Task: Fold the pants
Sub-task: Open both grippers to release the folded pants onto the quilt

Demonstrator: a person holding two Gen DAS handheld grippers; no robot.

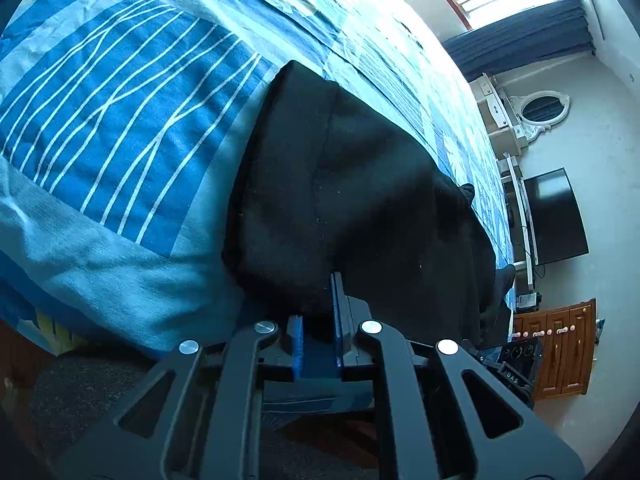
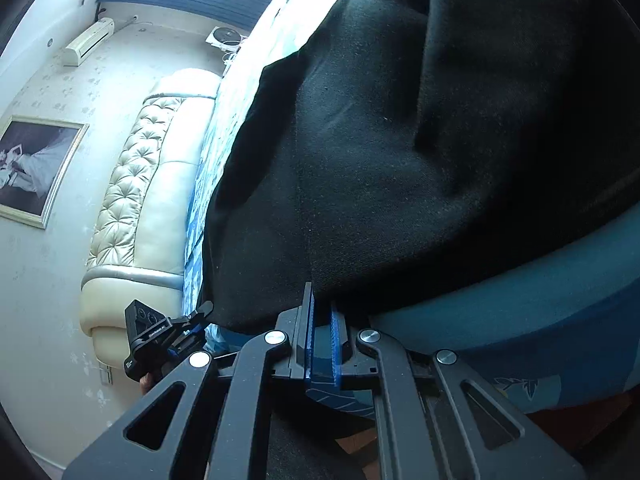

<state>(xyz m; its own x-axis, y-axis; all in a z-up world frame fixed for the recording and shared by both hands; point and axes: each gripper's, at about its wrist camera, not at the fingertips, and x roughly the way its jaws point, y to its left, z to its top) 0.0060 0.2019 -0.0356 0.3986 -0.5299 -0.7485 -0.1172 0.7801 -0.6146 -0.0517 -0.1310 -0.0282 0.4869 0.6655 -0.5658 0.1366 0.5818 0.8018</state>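
Observation:
Black pants (image 1: 360, 184) lie bunched on the blue patterned bedspread (image 1: 120, 120). In the left wrist view my left gripper (image 1: 320, 304) is shut on the pants' near edge, and the dark cloth drapes over its blue pads. In the right wrist view the same black pants (image 2: 400, 140) fill the upper right. My right gripper (image 2: 322, 312) is shut on their lower hem, with fabric between the blue pads. The left gripper (image 2: 202, 314) also shows at the pants' left end, tips hidden in the cloth.
The bedspread (image 2: 520, 312) hangs over the near bed edge. A cream tufted headboard (image 2: 140, 184) and a framed picture (image 2: 32, 168) stand left. A dark TV (image 1: 556, 216), an oval mirror (image 1: 540, 108) and a wooden cabinet (image 1: 560, 356) line the far wall.

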